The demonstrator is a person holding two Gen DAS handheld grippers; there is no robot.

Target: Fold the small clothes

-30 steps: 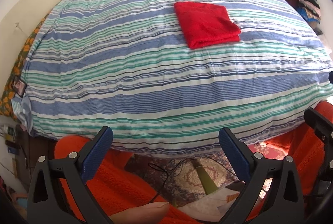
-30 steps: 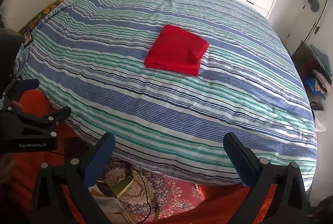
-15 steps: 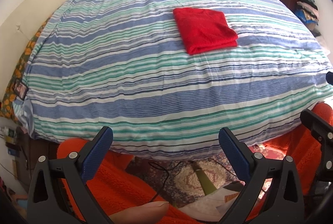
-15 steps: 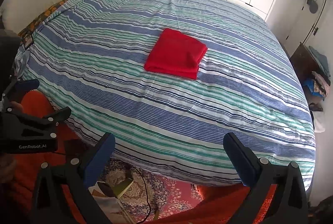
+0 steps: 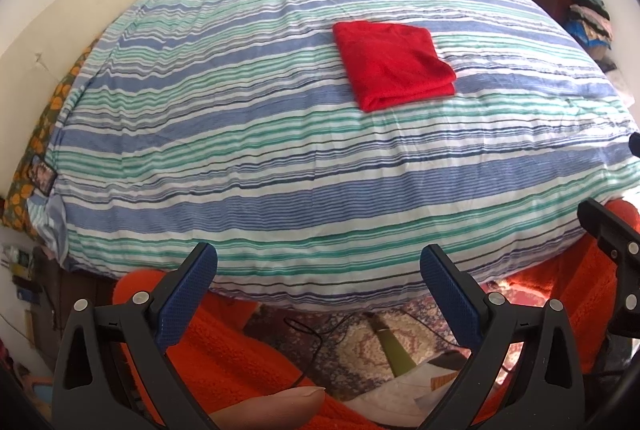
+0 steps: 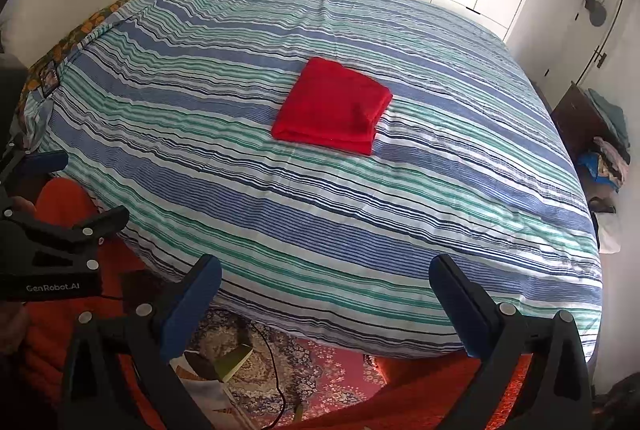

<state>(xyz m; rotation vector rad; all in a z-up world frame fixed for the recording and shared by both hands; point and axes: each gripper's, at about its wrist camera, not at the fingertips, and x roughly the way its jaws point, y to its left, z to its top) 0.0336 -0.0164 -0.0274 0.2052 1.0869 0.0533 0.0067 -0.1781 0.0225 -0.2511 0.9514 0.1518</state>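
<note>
On the bed (image 6: 440, 190), red garment (image 6: 334, 106), seemingly folded

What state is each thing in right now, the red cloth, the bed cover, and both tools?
Red cloth: folded into a neat rectangle, lying flat on the bed, untouched.
Striped bed cover: spread over the bed, lightly wrinkled.
Left tool: open, empty, held off the near edge of the bed.
Right tool: open, empty, off the near edge too.
</note>
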